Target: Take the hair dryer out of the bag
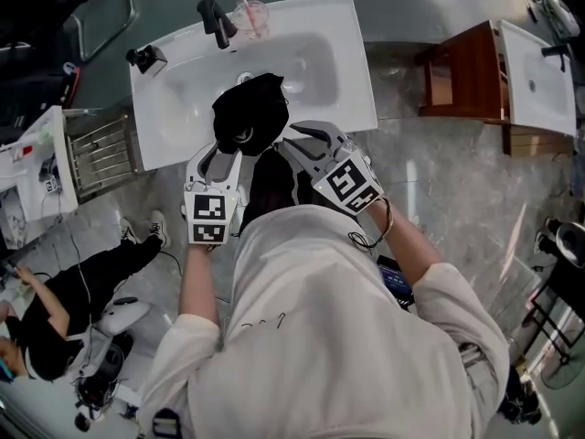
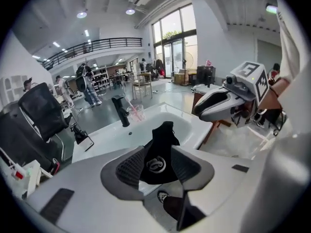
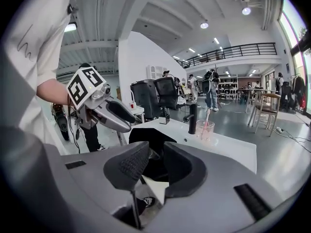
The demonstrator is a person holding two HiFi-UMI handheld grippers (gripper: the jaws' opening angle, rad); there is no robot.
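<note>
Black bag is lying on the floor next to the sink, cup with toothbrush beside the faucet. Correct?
Not quite: the black bag is inside the sink basin, not next to it, per the head view. The cup does stand beside the faucet.

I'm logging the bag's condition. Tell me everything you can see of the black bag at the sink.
The black bag is soft, matte cloth, bulging, with a pale ring mark on its side. It sits at the front edge of the white sink. The right gripper pinches its fabric; the left gripper, jaws open, flanks it. Its contents are hidden.
</note>
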